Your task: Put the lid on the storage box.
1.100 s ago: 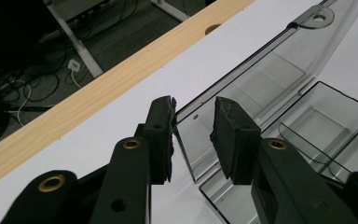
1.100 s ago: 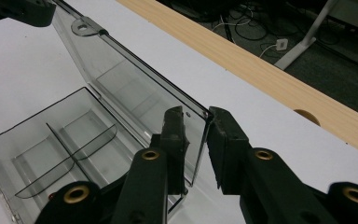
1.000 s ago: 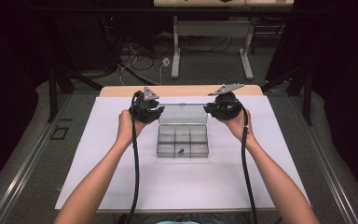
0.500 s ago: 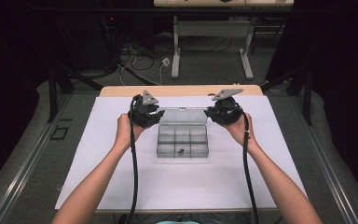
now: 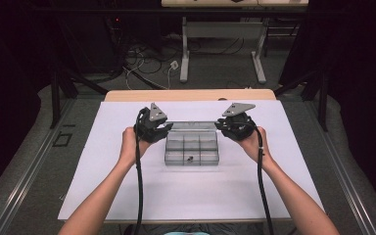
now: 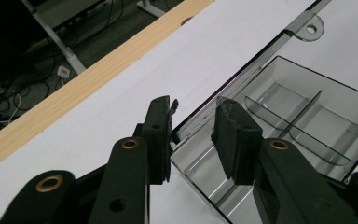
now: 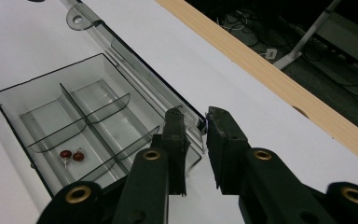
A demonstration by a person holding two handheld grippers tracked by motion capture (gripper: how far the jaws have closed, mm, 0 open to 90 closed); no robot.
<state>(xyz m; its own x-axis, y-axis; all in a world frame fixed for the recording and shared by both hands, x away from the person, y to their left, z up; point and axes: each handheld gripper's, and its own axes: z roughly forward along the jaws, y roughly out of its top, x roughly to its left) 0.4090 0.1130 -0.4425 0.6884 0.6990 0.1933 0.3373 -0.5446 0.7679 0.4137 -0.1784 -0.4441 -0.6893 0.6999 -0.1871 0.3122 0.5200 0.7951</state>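
I cannot read any words or labels on anything here.

My left gripper [image 6: 193, 140] is at the back left corner of the clear box [image 5: 192, 149]. Its two jaws are a little apart, with the corner of the open lid [image 6: 242, 74] in the gap. I cannot tell if they pinch it.

My right gripper [image 7: 196, 144] is at the back right corner of the box. Its jaws are close together with a thin gap, and the lid corner sits right there. I cannot tell if they press on it.

The box lies in the middle of the white table [image 5: 127, 196], between my two hands. It is see-through and grey, with thin walls that split it into small rooms. Two little red beads [image 7: 71, 155] lie in one room at the near side.

Farther off is the wooden edge [image 5: 191, 95] of the table.
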